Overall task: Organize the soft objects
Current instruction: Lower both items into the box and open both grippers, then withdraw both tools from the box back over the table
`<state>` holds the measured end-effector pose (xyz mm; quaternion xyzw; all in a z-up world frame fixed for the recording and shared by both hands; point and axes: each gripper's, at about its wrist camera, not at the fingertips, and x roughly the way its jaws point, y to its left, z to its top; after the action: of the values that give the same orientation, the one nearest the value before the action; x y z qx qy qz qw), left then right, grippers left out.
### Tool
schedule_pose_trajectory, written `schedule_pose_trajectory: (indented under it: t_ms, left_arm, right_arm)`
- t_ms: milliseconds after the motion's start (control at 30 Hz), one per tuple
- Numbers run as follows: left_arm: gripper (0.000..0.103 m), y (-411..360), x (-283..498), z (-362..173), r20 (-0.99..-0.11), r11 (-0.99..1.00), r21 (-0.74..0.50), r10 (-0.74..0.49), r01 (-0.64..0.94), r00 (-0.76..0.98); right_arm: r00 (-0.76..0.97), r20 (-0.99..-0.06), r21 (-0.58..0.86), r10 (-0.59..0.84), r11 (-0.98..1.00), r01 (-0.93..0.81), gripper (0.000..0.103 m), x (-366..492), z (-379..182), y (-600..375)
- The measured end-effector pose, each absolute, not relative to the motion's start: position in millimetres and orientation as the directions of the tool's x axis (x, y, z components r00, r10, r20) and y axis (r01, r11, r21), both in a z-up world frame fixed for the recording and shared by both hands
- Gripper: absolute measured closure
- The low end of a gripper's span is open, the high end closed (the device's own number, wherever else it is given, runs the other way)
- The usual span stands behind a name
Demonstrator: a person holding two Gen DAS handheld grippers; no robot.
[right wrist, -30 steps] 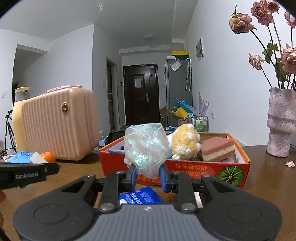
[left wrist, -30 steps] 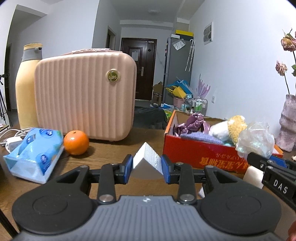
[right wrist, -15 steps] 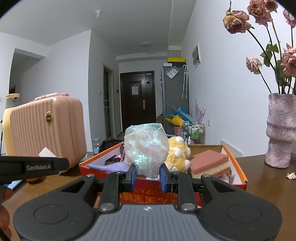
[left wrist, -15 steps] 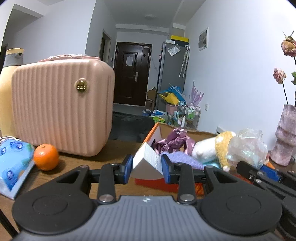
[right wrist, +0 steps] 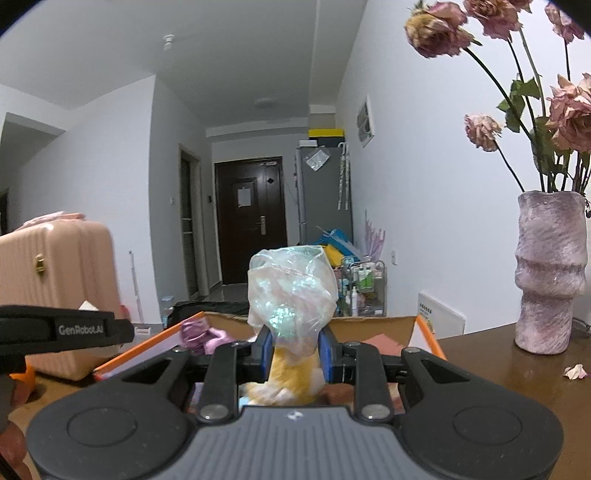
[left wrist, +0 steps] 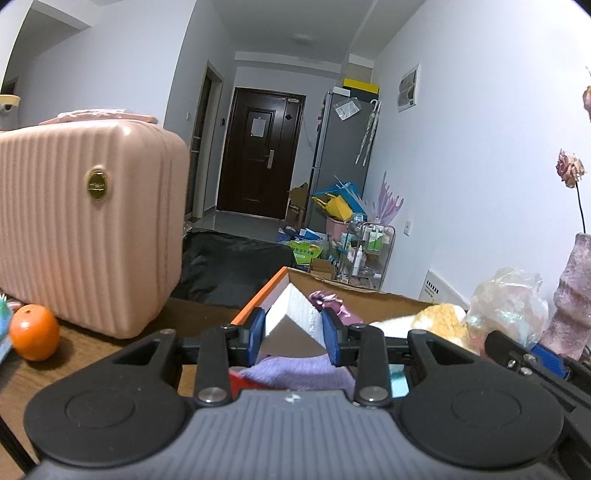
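Over the orange-rimmed cardboard box point(left wrist: 258, 299), the left tongs point(left wrist: 293, 335) pinch a white foam wedge point(left wrist: 291, 317) between their blue pads, its ridge pointing up and running away from the camera. Below the wedge, inside the box, lies a lilac towel point(left wrist: 295, 373), with a purple satin cloth point(left wrist: 328, 301) further back. Only the left view shows the orange point(left wrist: 34, 331) on the counter point(left wrist: 92, 354) beside the pink ribbed suitcase point(left wrist: 85, 229); the right tongs show there merely as a black bar at the right edge, next to the crinkled bag and a yellow plush toy point(left wrist: 441, 321).

The right view alone shows the whole vase point(right wrist: 550, 269) with its dried roses point(right wrist: 436, 31) and a fallen petal point(right wrist: 574, 370) on the counter. Here the right tongs point(right wrist: 293, 354) are closed on the neck of a clear plastic bag point(right wrist: 291, 291), which stands upright above the pads, its long axis vertical, hanging over the box with the plush toy directly beneath. The left gripper crosses the left side as a black bar, the wedge's tip just visible above it
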<state>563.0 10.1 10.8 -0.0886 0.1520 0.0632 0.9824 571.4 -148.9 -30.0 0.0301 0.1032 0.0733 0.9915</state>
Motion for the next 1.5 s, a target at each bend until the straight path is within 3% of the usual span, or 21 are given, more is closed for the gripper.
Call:
schedule_pose_trajectory:
  t_ms: [367,967,1067,1167,1333,1500]
  left_arm:
    - [0.069,-8,608,7,-0.308,0.974,-0.123,0.146,-0.191,0.940]
    - [0.067,-23,638,-10,-0.356,0.978,-0.063,0.164,-0.199,0.920]
    - [0.059,-23,637,-9,-0.351,0.977,-0.066,0.167,-0.202,0.922]
    - [0.041,-22,635,-10,-0.348,0.974,-0.074,0.176,-0.214,0.921]
    - [0.000,-18,628,-8,-0.330,0.962,-0.092,0.214,-0.257,0.920]
    - [0.000,-18,624,-7,-0.314,0.958,-0.084,0.236,-0.274,0.920]
  right_arm:
    - [0.978,-0.195,0.082,0.072,0.995,-0.057,0.078,614,-26,-172]
    - [0.961,-0.269,0.070,0.059,0.997,-0.042,0.076,646,-32,-177]
    - [0.960,-0.277,0.064,0.047,0.997,-0.030,0.063,647,-33,-176]
    - [0.960,-0.276,0.073,0.049,0.997,-0.030,0.045,646,-33,-178]
    - [0.963,-0.264,0.101,0.054,0.994,-0.028,0.016,642,-33,-183]
    - [0.966,-0.254,0.107,0.051,0.994,-0.025,0.003,638,-35,-184]
